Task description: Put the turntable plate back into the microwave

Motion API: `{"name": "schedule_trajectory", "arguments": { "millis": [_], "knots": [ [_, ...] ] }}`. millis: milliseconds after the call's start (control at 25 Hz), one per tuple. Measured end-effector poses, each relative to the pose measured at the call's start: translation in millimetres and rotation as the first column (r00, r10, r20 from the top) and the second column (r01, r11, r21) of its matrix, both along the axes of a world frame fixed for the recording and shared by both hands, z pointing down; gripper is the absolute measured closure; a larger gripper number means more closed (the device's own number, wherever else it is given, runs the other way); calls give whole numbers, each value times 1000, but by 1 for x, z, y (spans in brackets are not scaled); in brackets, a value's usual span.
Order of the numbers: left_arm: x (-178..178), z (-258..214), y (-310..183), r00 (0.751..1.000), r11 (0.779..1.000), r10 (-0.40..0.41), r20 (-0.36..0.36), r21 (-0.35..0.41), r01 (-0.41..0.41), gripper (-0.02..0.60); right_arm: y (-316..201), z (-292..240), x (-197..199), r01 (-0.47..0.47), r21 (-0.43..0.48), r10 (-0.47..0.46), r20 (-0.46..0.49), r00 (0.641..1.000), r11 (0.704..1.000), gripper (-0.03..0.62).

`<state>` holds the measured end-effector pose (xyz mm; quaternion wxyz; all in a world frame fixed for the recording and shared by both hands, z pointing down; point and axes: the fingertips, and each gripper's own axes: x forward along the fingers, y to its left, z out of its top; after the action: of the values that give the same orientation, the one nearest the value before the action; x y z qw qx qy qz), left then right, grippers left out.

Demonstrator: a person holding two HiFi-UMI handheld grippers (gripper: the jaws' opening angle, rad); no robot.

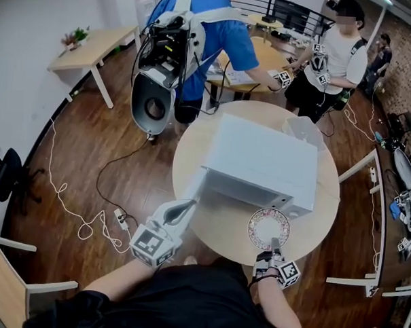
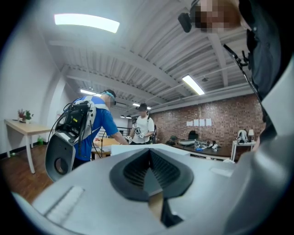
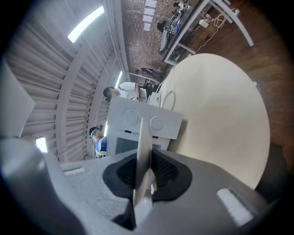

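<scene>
A white microwave point(image 1: 263, 159) stands on the round pale table point(image 1: 322, 226); its front with two knobs shows in the right gripper view point(image 3: 138, 123). A pale panel that looks like its door point(image 1: 194, 186) juts out at the front left corner. The turntable plate point(image 1: 269, 227), glass with a patterned rim, hovers over the table just before the microwave's right front. My right gripper point(image 1: 275, 253) is shut on its near edge, and the plate point(image 3: 140, 151) shows edge-on between the pads. My left gripper point(image 1: 184, 208) sits shut by that panel's lower end, and its view shows the jaws point(image 2: 150, 176) together.
A clear container point(image 1: 303, 129) stands on the table behind the microwave. Two people work at a far table point(image 1: 268, 57), one carrying backpack equipment point(image 1: 159, 63). A white cable point(image 1: 74, 212) trails over the wooden floor at left. White frames point(image 1: 366, 221) stand at right.
</scene>
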<state>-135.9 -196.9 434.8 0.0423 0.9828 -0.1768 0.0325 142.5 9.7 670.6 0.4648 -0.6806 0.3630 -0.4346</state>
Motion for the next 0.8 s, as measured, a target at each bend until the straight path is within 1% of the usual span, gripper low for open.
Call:
{"name": "schedule_trajectory", "arguments": {
  "millis": [120, 240, 360, 440, 600, 800],
  "knots": [
    [-5, -1, 0, 1000, 1000, -6, -2, -4, 6, 577, -4, -2, -4, 12, -9, -12, -3, 1000, 1000, 560],
    [-10, -6, -5, 1000, 1000, -16, -8, -1, 16, 577, -14, -2, -3, 37, -15, -38, -27, 999, 999, 560],
    [-17, -10, -11, 999, 1000, -29, -15, 4, 29, 577, -34, -13, -14, 73, 14, -72, -36, 997, 997, 560],
    [-20, -10, -10, 999, 1000, -31, -19, 3, 31, 577, -39, -19, -22, 86, 26, -85, -29, 996, 996, 560],
    [-22, -10, -11, 999, 1000, -31, -25, -1, 31, 577, -43, -16, -27, 92, 5, -92, -13, 996, 996, 560],
    [-23, -10, -10, 999, 999, -41, -25, -3, 41, 577, -57, -19, -35, 139, 24, -139, -17, 990, 990, 560]
  ]
}}
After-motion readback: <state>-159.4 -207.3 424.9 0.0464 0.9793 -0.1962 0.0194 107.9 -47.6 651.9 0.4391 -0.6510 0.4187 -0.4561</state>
